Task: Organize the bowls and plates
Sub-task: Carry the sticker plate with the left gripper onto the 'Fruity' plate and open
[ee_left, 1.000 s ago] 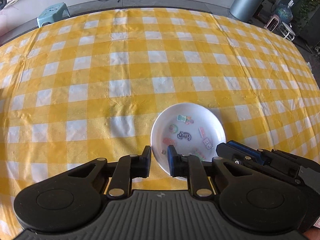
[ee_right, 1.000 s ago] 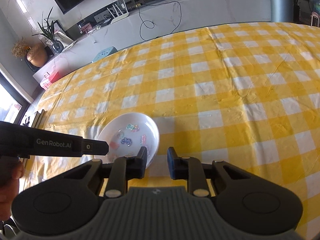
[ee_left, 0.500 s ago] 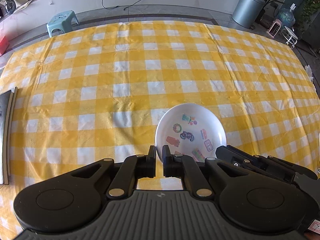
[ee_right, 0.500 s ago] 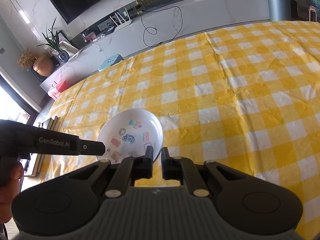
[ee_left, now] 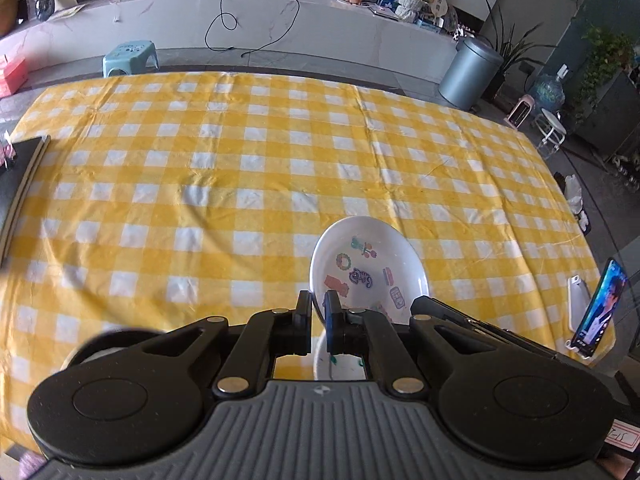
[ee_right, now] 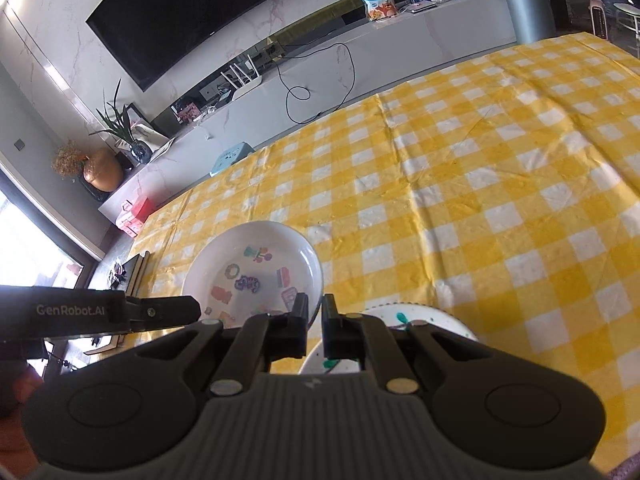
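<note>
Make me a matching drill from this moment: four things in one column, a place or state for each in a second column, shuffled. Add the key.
Things
1. cartoon bowl
2. speckled plate
3. phone
4. grey bin

Places or states
A. on the floor beyond the far edge of the checked tablecloth
B. propped upright in a white stand near the table's right edge
C. rim pinched by both the left tool and the right tool
D. lying on the cloth, partly hidden under the tools

Pairs: 1-C, 2-D, 3-B, 4-A
</note>
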A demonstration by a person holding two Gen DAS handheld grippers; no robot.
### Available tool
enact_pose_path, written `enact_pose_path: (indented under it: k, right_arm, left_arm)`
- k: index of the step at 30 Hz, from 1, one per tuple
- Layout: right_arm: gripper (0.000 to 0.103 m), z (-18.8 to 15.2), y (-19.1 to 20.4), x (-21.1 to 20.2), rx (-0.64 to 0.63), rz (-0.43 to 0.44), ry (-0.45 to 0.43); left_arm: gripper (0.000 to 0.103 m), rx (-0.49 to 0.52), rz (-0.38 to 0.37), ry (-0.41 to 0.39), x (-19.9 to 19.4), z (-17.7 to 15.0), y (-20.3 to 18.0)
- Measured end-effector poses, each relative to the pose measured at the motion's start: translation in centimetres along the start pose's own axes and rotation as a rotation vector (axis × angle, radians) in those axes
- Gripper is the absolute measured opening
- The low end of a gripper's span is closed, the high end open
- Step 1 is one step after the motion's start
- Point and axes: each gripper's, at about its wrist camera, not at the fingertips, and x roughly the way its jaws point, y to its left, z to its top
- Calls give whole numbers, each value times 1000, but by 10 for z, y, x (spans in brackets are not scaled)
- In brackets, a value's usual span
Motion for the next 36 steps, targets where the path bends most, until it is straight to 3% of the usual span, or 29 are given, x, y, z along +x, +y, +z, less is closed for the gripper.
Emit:
enact_pose_path:
  k: [6, 13, 24, 36]
  right_arm:
    - [2, -12, -23, -27, 18, -15, -11]
    - [1, -24, -37, -38, 4, -45, -5]
    - [0, -35, -46, -29, -34, -99, 55]
    - [0, -37, -53, -17, -26, -111, 84]
  left_arm:
    - [6, -126, -65, -17, -2, -29, -4]
    - [6, -160, -54, -6, 10, -53, -15]
    - [7, -94, 32, 41, 29, -69, -30]
    - [7, -100, 35, 74, 45, -69, -24]
